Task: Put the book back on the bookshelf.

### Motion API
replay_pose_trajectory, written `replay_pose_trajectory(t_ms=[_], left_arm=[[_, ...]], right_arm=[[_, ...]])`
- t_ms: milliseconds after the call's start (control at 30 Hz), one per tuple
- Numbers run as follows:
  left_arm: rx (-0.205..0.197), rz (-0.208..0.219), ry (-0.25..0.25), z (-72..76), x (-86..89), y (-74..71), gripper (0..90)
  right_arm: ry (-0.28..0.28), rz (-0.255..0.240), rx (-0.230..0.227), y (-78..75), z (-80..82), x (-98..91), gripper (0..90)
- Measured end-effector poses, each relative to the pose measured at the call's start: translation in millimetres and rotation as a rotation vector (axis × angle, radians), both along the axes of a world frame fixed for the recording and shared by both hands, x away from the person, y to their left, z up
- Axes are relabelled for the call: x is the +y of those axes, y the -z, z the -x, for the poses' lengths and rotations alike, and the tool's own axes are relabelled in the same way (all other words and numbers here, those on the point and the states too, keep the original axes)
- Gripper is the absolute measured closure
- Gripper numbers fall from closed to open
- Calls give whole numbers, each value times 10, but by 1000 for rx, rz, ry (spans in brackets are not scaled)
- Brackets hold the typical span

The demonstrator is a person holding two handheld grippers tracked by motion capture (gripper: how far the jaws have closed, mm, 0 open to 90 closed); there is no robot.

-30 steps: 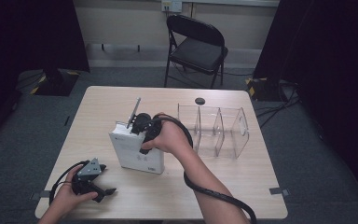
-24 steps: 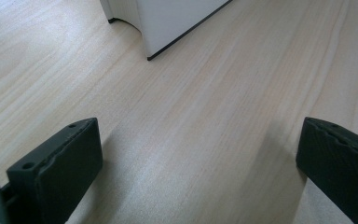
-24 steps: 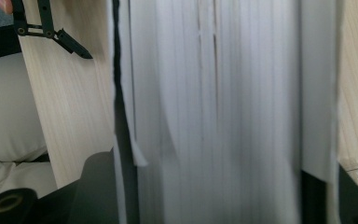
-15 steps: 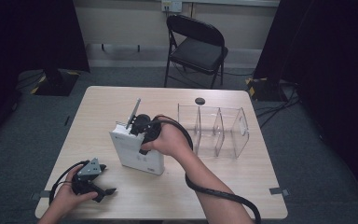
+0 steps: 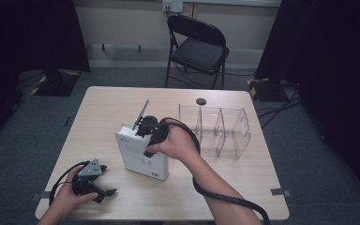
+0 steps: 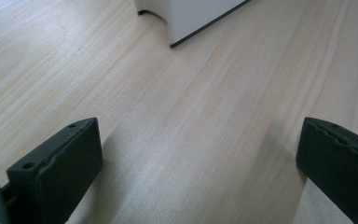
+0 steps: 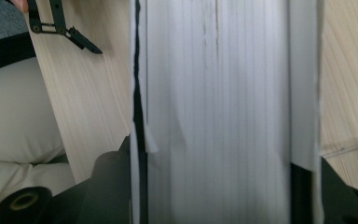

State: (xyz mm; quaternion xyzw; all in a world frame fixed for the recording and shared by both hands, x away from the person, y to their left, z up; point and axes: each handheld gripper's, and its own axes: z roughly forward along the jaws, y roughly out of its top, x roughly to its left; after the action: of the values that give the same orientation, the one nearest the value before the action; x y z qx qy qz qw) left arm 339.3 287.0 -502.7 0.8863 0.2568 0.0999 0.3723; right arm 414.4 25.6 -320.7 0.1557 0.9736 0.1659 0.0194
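Observation:
A thick white book (image 5: 143, 157) stands on edge in the middle of the table (image 5: 103, 108), leaning a little. My right gripper (image 5: 144, 139) comes down on its top edge; its jaws have just been closing. In the right gripper view the white page block (image 7: 214, 93) sits between the two black jaws, and both pads press on its sides. My left gripper (image 5: 108, 180) rests on the table near the front left corner, held by a hand. Its jaws stand wide open over bare wood (image 6: 191, 172), with a corner of the book (image 6: 191, 18) farther off.
A clear plastic organiser (image 5: 215, 131) with three compartments stands right of the book. A small black disc (image 5: 200, 101) lies behind it near the far edge. A black folding chair (image 5: 197, 47) stands beyond the table. The right gripper's cable loops round the forearm.
The right hand has shifted slightly on the book's top edge, and the book stands a little steeper. The left gripper has stayed where it was.

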Motion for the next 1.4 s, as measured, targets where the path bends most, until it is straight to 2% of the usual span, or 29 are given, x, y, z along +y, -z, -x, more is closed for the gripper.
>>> replay_pose_trajectory(t_ms=[133, 333, 533, 633, 933, 1067, 1200, 1333, 1400], left_arm=[[0, -1, 0, 0, 1, 0, 0], [0, -1, 0, 0, 1, 0, 0], [0, -1, -1, 0, 0, 0, 0], [-3, -3, -4, 3, -1, 0, 0], [-6, 9, -4, 1, -3, 9, 0], [-7, 5, -6, 3, -3, 7, 0], [-5, 9, -3, 3, -4, 8, 0], [-5, 6, -4, 3, -2, 6, 0], [-6, 9, -1, 1, -2, 8, 0]], right_arm=[[8, 4, -10, -17, 34, -120, 522], [28, -22, -12, -58, 106, -361, 522], [38, -27, -22, -37, 173, -482, 521], [54, -47, -22, -27, 199, -552, 519], [57, -63, -27, 0, 217, -624, 506], [47, -46, -26, -5, 216, -608, 497], [71, -59, 3, -15, 179, -577, 460], [72, -43, 22, 22, 147, -525, 435], [72, -11, 28, 70, 122, -453, 384]])
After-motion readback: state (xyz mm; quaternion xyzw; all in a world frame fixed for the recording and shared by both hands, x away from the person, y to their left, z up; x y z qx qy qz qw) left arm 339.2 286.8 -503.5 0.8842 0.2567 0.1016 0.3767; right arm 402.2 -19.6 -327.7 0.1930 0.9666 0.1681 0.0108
